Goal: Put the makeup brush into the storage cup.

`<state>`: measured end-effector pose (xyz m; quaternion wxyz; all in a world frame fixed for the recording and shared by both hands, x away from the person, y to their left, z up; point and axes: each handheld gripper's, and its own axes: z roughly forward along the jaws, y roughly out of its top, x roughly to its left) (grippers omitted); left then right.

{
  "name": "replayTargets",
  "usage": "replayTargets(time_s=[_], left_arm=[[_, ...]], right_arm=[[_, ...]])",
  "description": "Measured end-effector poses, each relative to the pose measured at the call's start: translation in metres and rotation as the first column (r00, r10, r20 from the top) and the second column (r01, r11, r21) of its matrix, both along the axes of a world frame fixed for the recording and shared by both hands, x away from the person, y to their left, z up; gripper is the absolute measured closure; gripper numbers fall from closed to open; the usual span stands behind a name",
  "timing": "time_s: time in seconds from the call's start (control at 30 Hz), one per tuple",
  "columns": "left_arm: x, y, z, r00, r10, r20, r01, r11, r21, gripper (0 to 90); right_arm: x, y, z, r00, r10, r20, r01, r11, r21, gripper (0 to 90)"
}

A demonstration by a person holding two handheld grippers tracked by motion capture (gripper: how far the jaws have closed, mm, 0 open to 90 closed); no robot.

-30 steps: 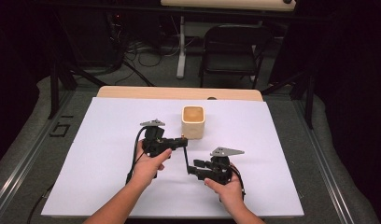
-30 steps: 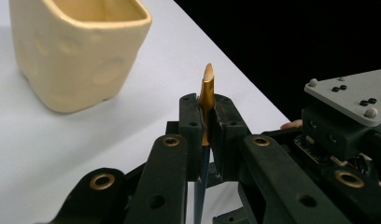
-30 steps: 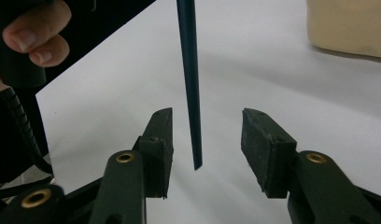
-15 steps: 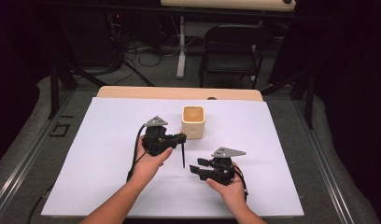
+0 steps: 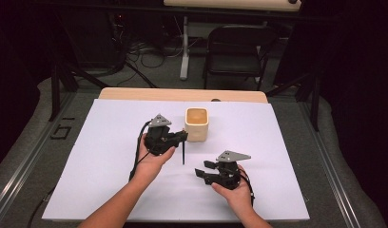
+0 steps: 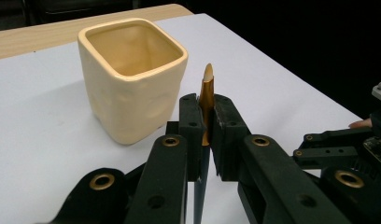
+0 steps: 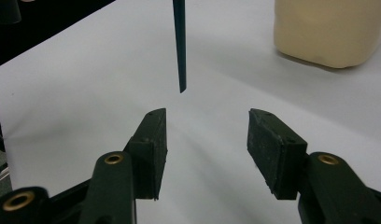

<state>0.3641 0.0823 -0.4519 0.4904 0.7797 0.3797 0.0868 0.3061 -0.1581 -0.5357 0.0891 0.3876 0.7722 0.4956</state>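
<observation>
- Far left: left gripper [image 5: 184,136] clamped shut on the stick [image 5: 183,154] just below its tan top end.
- Moved slightly toward the cup [image 5: 197,124] compared with a second ago, carrying the stick along.
- Long axis of the stick upright: slanted tan tip pointing up above the jaws, dark shaft hanging straight down, lower tip seemingly just off the white surface [image 5: 111,142].
- Cup just right of the stick, upright and empty, near it but not touching.
- Far right: right gripper [image 5: 204,168] parted, jaws just been opening, nothing between the pads; lower end of the stick ahead of them, apart.
- Judged from this: probably a release after a hand-over, leaving the stick with the left gripper alone and ready to be lifted over the cup's mouth and lowered in, dark end first.
</observation>
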Motion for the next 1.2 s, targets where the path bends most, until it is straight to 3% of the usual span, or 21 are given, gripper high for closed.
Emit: replayTargets(time_s=[0.2, 0.7, 1.2], left_arm=[[-0.0003, -0.0003, 0.0011, 0.9997, 0.008, 0.023, -0.009, 0.9996, 0.025, 83.6], [0.0007, 0.0027, 0.0017, 0.9992, 0.020, 0.034, -0.022, 0.9984, 0.053, 83.6], [0.0029, 0.0050, 0.0024, 0.9985, 0.038, 0.039, -0.040, 0.9976, 0.057, 83.6]], right_arm=[[0.0004, -0.0019, 0.0008, 1.0000, -0.007, 0.003, 0.007, 1.000, -0.012, 45.5], [-0.0008, -0.0031, 0.0026, 0.9997, -0.017, 0.017, 0.017, 0.999, -0.029, 43.3], [-0.0011, -0.0029, 0.0022, 0.9995, -0.020, 0.025, 0.021, 0.999, -0.036, 42.6]])
